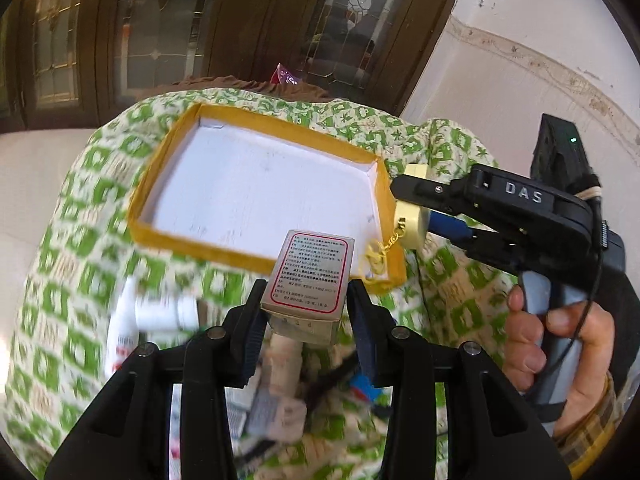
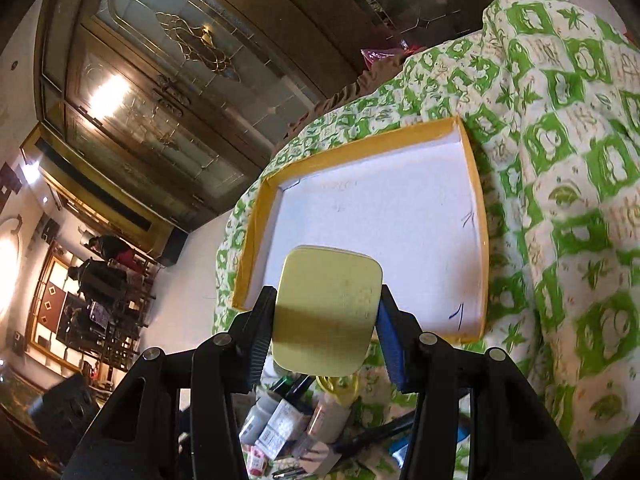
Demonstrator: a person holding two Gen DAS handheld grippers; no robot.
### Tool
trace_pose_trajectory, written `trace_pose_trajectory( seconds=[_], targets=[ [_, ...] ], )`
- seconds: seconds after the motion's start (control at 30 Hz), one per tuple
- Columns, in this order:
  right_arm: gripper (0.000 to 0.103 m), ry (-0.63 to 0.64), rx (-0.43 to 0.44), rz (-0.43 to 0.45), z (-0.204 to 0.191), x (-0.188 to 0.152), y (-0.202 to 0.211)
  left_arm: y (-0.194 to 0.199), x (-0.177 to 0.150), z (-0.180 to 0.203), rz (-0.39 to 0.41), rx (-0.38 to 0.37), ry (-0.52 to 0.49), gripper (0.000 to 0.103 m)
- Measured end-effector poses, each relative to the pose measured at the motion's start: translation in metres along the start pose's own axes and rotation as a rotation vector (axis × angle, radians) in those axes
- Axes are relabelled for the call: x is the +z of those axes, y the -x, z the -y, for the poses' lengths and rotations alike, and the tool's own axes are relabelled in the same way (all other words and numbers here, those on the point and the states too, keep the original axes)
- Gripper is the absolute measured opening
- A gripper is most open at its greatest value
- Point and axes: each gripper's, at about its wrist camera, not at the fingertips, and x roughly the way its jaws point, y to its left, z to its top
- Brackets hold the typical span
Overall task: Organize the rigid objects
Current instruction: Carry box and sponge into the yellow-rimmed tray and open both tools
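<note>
Both jaws are clamped: left gripper [image 1: 306, 304] on a carton [image 1: 310, 280], right gripper [image 2: 326, 320] on a tin [image 2: 327, 312]. Either could be knocked loose against the tray [image 1: 388, 184] rim.

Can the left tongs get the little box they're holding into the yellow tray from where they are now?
Probably yes. The left tongs grip the small box just short of the yellow tray, whose white floor looks bare. The right tongs, holding a yellow case, hang by its right edge, so keep left.

Tray [image 1: 256, 196] on cloth [image 1: 80, 264]
</note>
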Motion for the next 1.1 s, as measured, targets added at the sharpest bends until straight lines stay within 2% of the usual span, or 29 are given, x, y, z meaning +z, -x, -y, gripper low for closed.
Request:
trace_pose_trajectory(
  seconds=[0.3,0.57,0.7,0.8,0.93,0.97,1.1],
  targets=[
    [0.044,-0.002,-0.066,-0.061,0.017,0.028,-0.028,-0.063,0.036,-0.011,-0.066,0.015,-0.002,0.037],
    [0.044,-0.02,-0.131,-0.165,0.04,0.024,-0.078,-0.122,0.056,-0.038,-0.139,0.067,0.041,0.037],
    [0.044,0.013,-0.179,-0.216,0.04,0.016,-0.097,-0.135,0.049,-0.048,-0.189,0.111,0.039,0.037],
    [0.044,0.063,-0.247,-0.251,0.039,0.01,-0.108,-0.135,0.035,-0.048,-0.225,0.14,0.03,0.037],
    [0.044,0.187,-0.452,-0.255,0.036,0.008,-0.109,-0.125,0.017,-0.038,-0.253,0.128,-0.001,0.037],
    [0.044,0.202,-0.471,-0.26,0.038,0.009,-0.108,-0.124,0.014,-0.034,-0.253,0.134,-0.015,0.037],
    [0.044,0.19,-0.419,-0.267,0.04,0.008,-0.104,-0.125,0.01,-0.029,-0.252,0.16,-0.038,0.037]
  ],
)
